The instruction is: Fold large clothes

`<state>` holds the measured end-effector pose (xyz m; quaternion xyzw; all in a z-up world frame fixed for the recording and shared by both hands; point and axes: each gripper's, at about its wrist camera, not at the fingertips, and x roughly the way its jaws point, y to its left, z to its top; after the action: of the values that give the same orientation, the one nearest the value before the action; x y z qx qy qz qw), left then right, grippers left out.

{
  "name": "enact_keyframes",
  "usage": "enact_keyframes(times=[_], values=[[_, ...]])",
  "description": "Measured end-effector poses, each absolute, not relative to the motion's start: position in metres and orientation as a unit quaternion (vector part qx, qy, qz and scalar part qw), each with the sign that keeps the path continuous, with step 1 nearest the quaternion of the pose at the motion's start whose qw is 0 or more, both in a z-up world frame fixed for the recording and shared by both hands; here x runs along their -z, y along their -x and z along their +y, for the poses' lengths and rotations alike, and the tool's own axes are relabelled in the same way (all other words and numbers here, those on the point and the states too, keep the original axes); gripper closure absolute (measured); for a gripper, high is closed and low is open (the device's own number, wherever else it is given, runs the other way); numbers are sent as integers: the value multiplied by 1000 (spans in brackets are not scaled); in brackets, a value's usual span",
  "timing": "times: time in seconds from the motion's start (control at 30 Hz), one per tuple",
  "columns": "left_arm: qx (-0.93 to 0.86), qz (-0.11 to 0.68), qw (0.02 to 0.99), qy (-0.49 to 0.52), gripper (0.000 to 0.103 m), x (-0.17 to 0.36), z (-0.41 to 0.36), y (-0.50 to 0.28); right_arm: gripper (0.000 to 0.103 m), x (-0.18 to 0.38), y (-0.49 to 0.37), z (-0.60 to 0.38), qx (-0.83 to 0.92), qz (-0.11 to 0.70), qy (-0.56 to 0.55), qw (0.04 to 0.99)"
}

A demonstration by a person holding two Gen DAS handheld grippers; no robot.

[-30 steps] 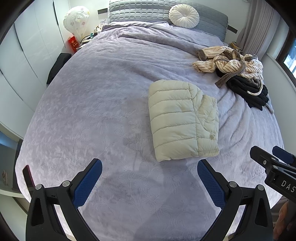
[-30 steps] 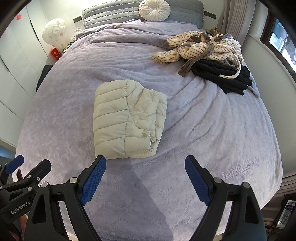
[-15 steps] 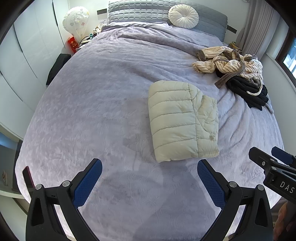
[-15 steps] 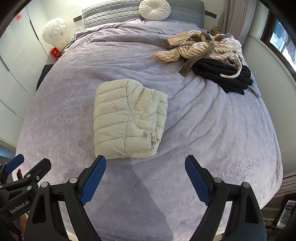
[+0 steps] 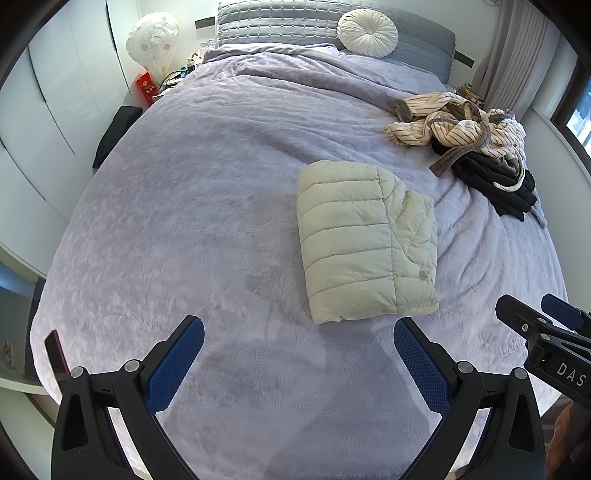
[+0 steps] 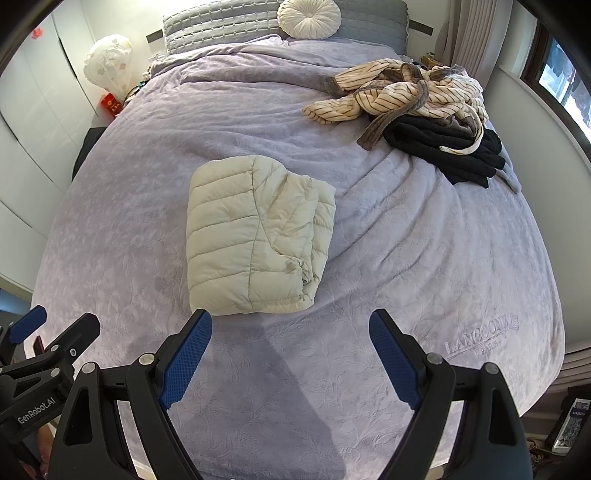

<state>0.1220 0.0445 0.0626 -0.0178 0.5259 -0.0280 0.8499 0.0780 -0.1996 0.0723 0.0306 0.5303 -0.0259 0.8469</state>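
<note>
A cream quilted puffer jacket (image 5: 364, 242) lies folded into a compact rectangle on the lilac bedspread (image 5: 192, 206); it also shows in the right wrist view (image 6: 251, 234). My left gripper (image 5: 298, 334) is open and empty, held above the bed's near end, short of the jacket. My right gripper (image 6: 290, 326) is open and empty, just short of the jacket's near edge. Each gripper shows at the edge of the other's view.
A striped cream robe (image 6: 402, 92) and a dark garment (image 6: 450, 147) lie heaped at the bed's far right. A round white cushion (image 6: 308, 16) rests on the grey headboard pillows. White wardrobes (image 5: 44, 110) line the left side; a window wall stands on the right.
Both grippers have barely drifted; the jacket and the clothes pile lie as before.
</note>
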Motion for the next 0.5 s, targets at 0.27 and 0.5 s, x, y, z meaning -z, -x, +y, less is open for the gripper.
enact_keyframes(times=[0.27, 0.5], values=[[29, 527, 849, 15, 0, -61, 45, -124, 14, -71, -78, -199, 27, 532, -31, 846], [28, 527, 850, 13, 0, -61, 44, -125, 14, -71, -78, -200, 26, 532, -31, 846]])
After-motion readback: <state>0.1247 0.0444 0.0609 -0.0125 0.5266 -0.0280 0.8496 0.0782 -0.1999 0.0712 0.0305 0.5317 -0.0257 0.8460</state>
